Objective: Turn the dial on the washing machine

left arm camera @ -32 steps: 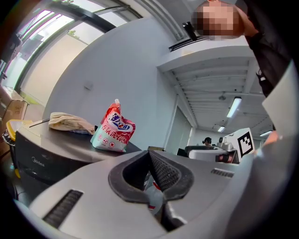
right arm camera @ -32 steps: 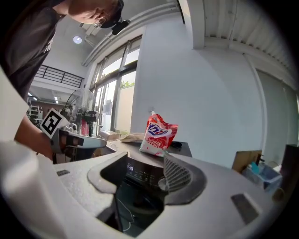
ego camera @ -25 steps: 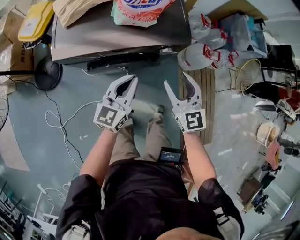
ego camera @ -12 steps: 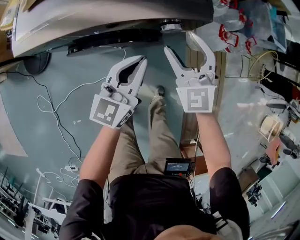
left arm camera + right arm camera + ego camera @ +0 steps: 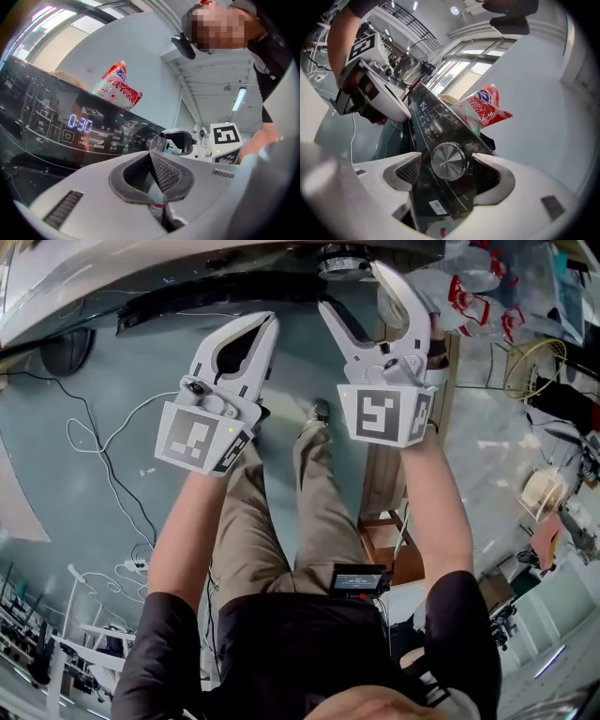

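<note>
The washing machine's dark control panel has a lit display and a round metal dial. My right gripper is straight in front of the dial, one pad on each side. Its jaws are opening, and a gap shows between each pad and the dial. In the head view the dial is at the top edge, with the right gripper reaching up to it. My left gripper hangs to its left, shut and holding nothing. The left gripper view also shows the dial and the right gripper.
A red and white snack bag lies on top of the machine. White cables trail over the floor at the left. A pack of plastic bottles lies at the right, next to the machine. The person's legs are below the grippers.
Both grippers have risen toward the machine's panel. The right gripper has come up round the dial and its jaws have spread wider. The left gripper has stayed shut.
</note>
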